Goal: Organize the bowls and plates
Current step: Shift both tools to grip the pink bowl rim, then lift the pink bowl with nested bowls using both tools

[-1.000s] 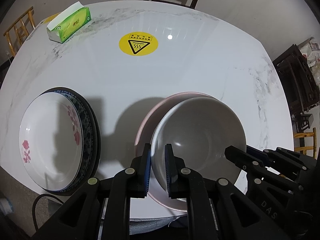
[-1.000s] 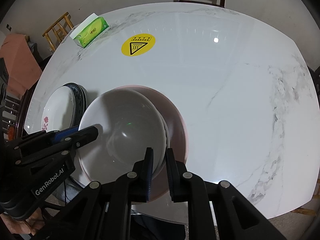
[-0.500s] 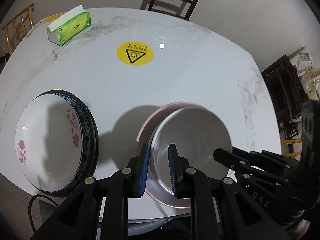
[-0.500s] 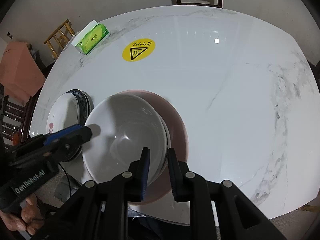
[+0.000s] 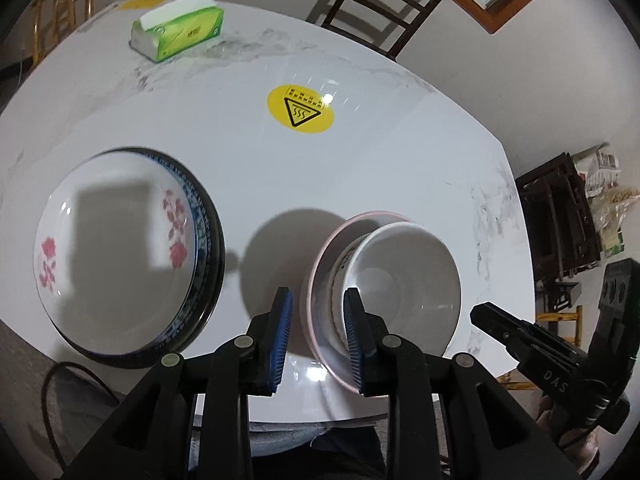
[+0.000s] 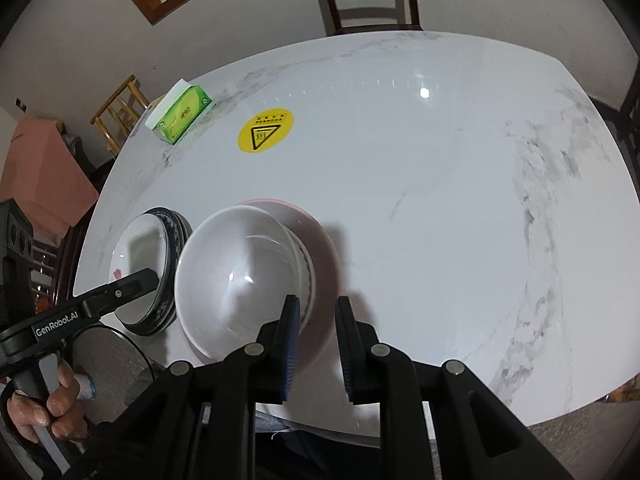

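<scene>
White marble table point(image 5: 400, 152), tissue box point(image 5: 180, 36) far left, yellow sticker point(image 5: 301, 109) mid-table; white bowl point(image 5: 400, 280) nested on pink plate point(image 5: 320, 264) at near edge; floral bowl point(image 5: 112, 256) on blue-rimmed plate point(image 5: 208, 240) just left; left gripper point(image 5: 318, 338) spread, empty; right gripper point(image 6: 317, 348) likewise spread, gripping nothing.

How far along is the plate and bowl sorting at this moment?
Mostly done, it seems. The white bowl sits on the pink plate, and the floral plate rests on the blue-rimmed plate, making two stacks on the table. Nothing is in hand: the left gripper and right gripper are both open. Whether the stacks get merged cannot be told.
</scene>
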Motion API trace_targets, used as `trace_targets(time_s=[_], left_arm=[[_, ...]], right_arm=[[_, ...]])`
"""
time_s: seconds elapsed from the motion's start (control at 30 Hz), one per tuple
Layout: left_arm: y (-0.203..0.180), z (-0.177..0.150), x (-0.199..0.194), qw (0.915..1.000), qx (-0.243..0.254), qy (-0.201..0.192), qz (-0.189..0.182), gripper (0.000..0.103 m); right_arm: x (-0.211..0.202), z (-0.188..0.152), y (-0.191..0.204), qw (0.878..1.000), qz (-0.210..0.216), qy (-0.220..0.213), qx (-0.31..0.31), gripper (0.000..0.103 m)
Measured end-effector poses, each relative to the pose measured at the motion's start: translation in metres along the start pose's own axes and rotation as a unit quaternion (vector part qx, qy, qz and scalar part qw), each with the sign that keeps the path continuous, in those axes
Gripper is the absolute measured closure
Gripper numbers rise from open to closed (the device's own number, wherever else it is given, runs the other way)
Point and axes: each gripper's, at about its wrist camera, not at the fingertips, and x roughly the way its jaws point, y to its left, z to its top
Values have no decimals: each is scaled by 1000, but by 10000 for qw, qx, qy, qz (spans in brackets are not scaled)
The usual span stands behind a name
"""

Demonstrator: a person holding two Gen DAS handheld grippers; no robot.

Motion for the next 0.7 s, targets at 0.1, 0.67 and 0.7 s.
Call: trace_targets(time_s=[0.1, 0.67, 0.7], left_arm=[[5, -3, 4, 9999, -91, 83, 48, 80], [10, -10, 39, 9985, -232, 446, 233, 80], [10, -10, 41, 9984, -241, 460, 244, 80]], right_arm=[[3, -4, -4, 9999, -42, 35, 86, 84], [40, -9, -3, 9980, -314, 532, 156, 84], [42, -8, -2, 9978, -324, 561, 141, 84]])
